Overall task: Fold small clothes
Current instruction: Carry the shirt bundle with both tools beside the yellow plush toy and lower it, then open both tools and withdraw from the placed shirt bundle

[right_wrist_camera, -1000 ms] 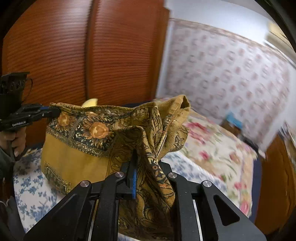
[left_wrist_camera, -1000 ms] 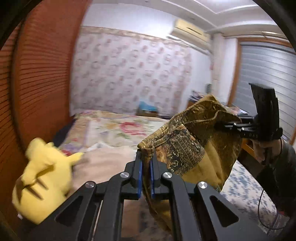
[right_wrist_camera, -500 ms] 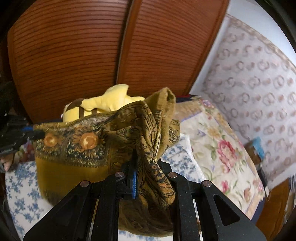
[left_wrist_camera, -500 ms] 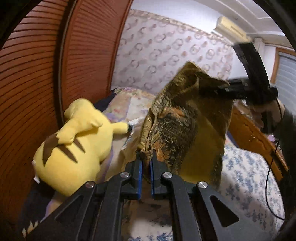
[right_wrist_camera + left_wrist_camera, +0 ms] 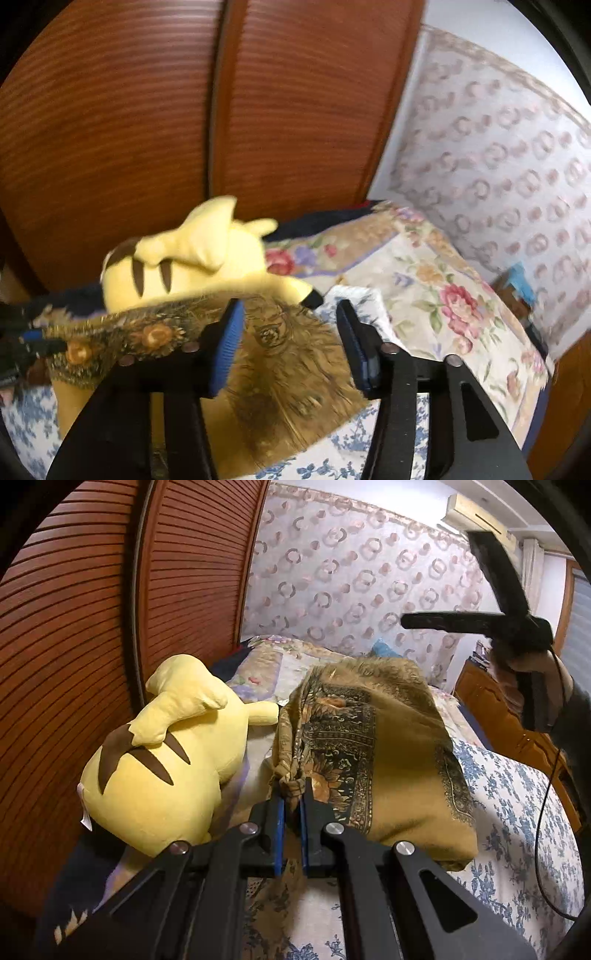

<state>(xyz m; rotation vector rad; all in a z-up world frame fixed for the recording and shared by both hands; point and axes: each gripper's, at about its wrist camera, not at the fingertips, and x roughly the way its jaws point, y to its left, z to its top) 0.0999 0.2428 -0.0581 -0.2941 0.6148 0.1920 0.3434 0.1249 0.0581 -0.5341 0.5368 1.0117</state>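
Cloth, mustard with dark floral borders, lies in a loose heap on the blue-flowered sheet, just beside the yellow plush, which sits at its nine o'clock in the left view. Left tongs are clamped on a bunched corner of the cloth at six o'clock of the heap. Right tongs stand wide apart with nothing between them; in the left view they hang in the air at about two o'clock, clear of the fabric. The right view is blurred, so fine detail there is hard to read.

It looks thin, light and limp, likely to sag and crumple rather than hold a crease, and not fragile. The woven border seems the firmest part, so I would take hold at a border corner opposite the one held and draw the edge taut before laying it flat. Gripping mid-panel would probably only gather more wrinkles.
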